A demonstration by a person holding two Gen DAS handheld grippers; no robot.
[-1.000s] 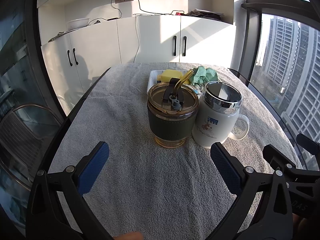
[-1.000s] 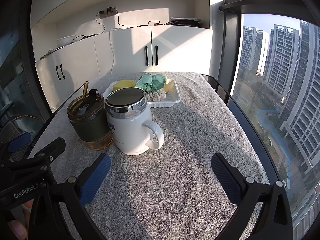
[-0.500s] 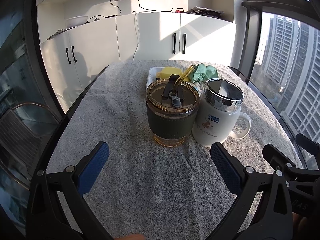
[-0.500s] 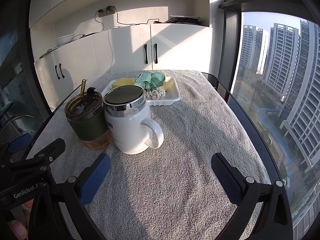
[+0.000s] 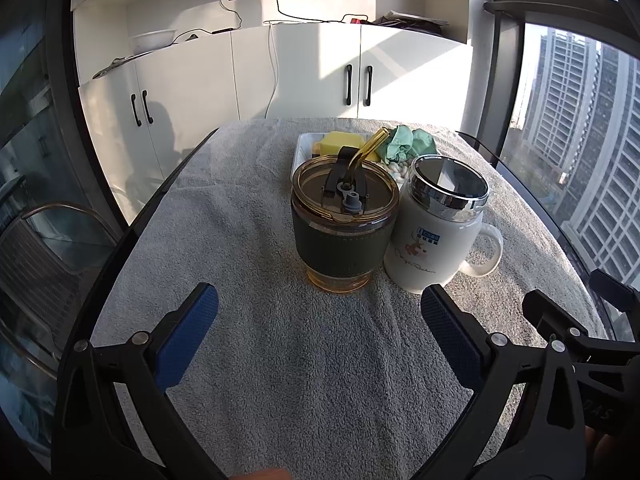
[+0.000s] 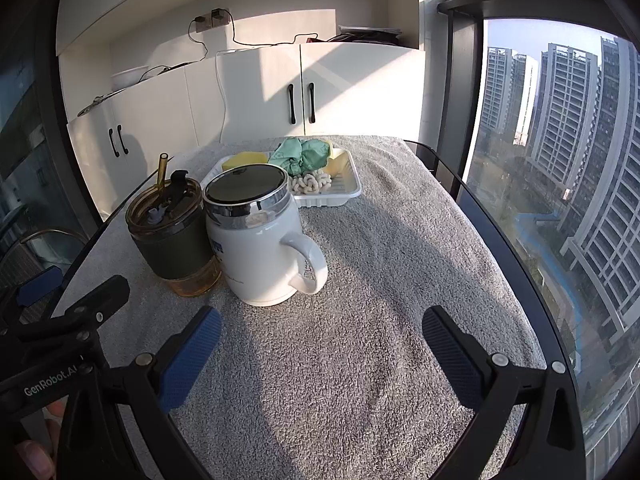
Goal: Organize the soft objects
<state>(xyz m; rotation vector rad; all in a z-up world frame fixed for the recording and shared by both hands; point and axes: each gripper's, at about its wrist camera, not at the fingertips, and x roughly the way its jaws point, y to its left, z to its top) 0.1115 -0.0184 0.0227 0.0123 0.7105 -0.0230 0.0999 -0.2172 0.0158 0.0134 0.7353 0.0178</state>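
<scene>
We hold our left tool (image 5: 318, 334) and right tool (image 6: 320, 354) wide, both empty. Far ahead, a crumpled soft green cloth (image 6: 305, 155) sits in a white plastic tray (image 6: 340, 196).

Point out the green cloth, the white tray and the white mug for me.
green cloth (image 6: 304, 156), right wrist view, middle of the crumpled bundle.
white tray (image 6: 340, 198), right wrist view, near front wall.
white mug (image 6: 256, 256), right wrist view, side of its body.
</scene>
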